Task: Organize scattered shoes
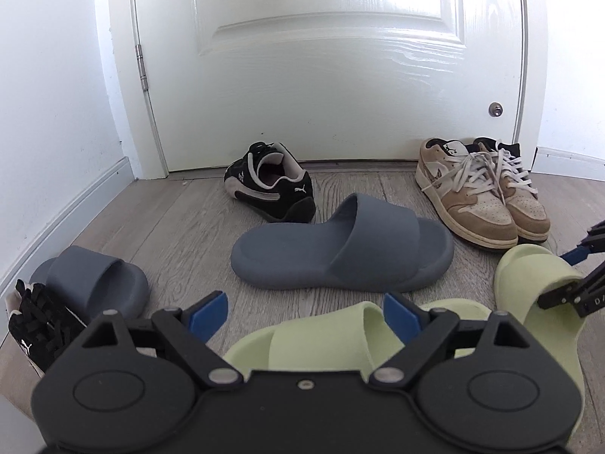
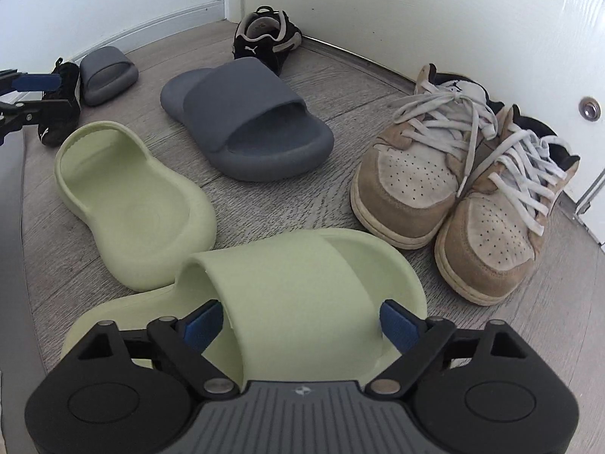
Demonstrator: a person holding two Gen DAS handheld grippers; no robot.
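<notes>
At the lower left of my left wrist view, a black sneaker (image 1: 38,333) lies against the wall, touching the left grey slide (image 1: 94,287) just behind it. Further right and higher, a second black sneaker (image 1: 272,185) sits near the white door (image 1: 340,75). The middle grey slide (image 1: 340,249) lies crosswise on the wood floor (image 1: 170,227) at the frame's centre.

My left gripper (image 1: 306,314) hangs at bottom centre with its fingers spread apart. They grasp nothing, and the left green slide (image 1: 314,340) lies beneath them.

At the upper right, the tan sneakers (image 1: 484,196) stand as a pair, side by side against the door. Below them, at the right edge, is the right green slide (image 1: 529,287).

In my right wrist view, the right gripper (image 2: 300,323) sits at bottom centre over that slide (image 2: 283,276). Its blue pads (image 2: 204,325) flank the strap, one at each edge. I cannot tell whether they are pressing on it or only standing beside it.
</notes>
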